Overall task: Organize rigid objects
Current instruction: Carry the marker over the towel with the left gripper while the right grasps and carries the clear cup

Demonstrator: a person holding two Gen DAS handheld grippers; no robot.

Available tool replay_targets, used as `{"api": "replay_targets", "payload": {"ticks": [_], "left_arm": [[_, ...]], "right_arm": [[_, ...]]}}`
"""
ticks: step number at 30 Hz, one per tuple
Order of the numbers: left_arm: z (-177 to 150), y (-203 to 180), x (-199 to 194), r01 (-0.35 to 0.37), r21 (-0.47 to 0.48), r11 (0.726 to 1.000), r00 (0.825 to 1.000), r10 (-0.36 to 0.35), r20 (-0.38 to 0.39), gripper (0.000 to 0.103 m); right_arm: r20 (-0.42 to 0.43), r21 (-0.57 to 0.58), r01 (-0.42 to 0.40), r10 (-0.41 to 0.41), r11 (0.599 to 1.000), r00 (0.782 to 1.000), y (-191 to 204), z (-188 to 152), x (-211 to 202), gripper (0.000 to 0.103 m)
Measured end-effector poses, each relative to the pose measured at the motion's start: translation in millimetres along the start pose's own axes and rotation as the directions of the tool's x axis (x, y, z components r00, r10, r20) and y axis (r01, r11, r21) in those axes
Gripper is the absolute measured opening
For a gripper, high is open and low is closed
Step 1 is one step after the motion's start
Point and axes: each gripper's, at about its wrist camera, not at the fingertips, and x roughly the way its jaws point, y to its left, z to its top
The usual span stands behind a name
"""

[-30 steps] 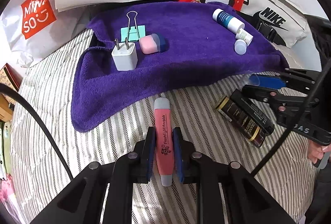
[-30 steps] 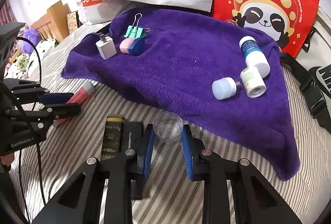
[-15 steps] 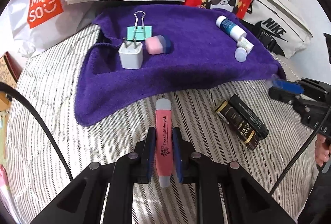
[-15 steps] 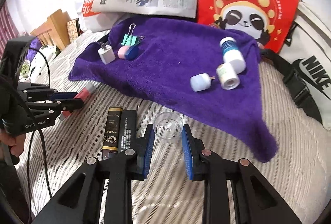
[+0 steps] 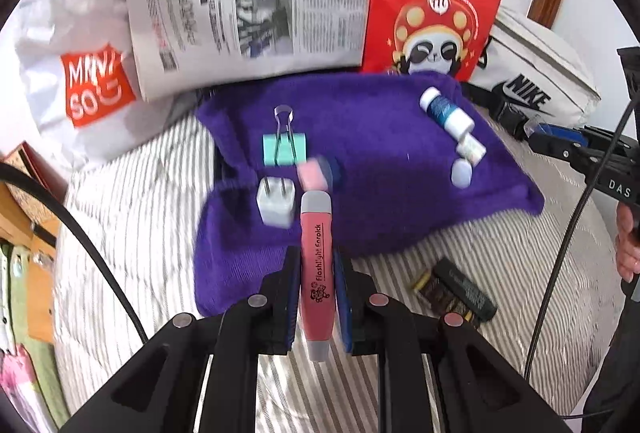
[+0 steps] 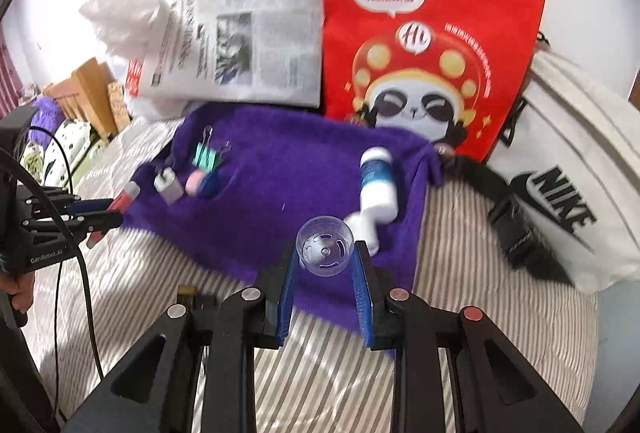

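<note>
My left gripper (image 5: pixel 317 269) is shut on a pink flashlight pen (image 5: pixel 317 265), held in the air over the near edge of the purple towel (image 5: pixel 380 137). My right gripper (image 6: pixel 325 265) is shut on a small clear plastic cap (image 6: pixel 325 247), held above the towel's (image 6: pixel 280 173) near edge. On the towel lie a white charger plug (image 5: pixel 275 205), a teal binder clip (image 5: pixel 284 149), a pink-and-blue case (image 5: pixel 318 175), a blue-and-white bottle (image 5: pixel 445 111), a small white bottle (image 5: pixel 472 149) and a white round cap (image 5: pixel 461 172).
Two dark boxes (image 5: pixel 456 291) lie on the striped bedding (image 5: pixel 132 201) right of my left gripper. A newspaper (image 5: pixel 248 5), a red panda bag (image 5: pixel 436 1), a Miniso bag (image 5: pixel 80 73) and a white Nike bag (image 5: pixel 532 73) stand behind the towel.
Both grippers have lifted off the bedding with their objects and moved forward toward the towel. The dark boxes stay on the bedding.
</note>
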Motion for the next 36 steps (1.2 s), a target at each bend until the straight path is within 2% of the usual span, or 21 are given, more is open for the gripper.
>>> {"api": "replay_targets", "payload": {"ticks": [8,13,16,27,36], "left_arm": [[53.2,8.6,5.1,0.004,0.009,1.000,0.999,-0.004,0.036,0.016],[77.5,5.1,12.1,0.030,0.008,1.000,0.997,-0.030,0.069,0.016],[82.1,4.8,17.2,0.042,0.005,0.999,0.996,-0.042,0.084,0.016],[74.8,12.4,54.6,0.031,-0.015,0.999,1.000,-0.030,0.006,0.016],[75.1,8.4,61.3,0.043,0.000,0.999,0.999,-0.043,-0.001,0.016]], "right_arm": [[0.047,-0.002,0.003,-0.003,1.000,0.999,-10.1,43.7,7.6,0.027],[0.049,0.018,-0.010,0.009,1.000,0.999,-15.7,53.5,19.3,0.027],[0.023,0.026,-0.018,0.017,1.000,1.000,-18.8,51.8,32.3,0.027],[-0.077,0.007,-0.025,0.025,1.000,0.997,-22.7,33.9,80.7,0.027],[-0.109,-0.004,-0.027,0.027,1.000,0.994,-14.2,26.8,106.3,0.027]]}}
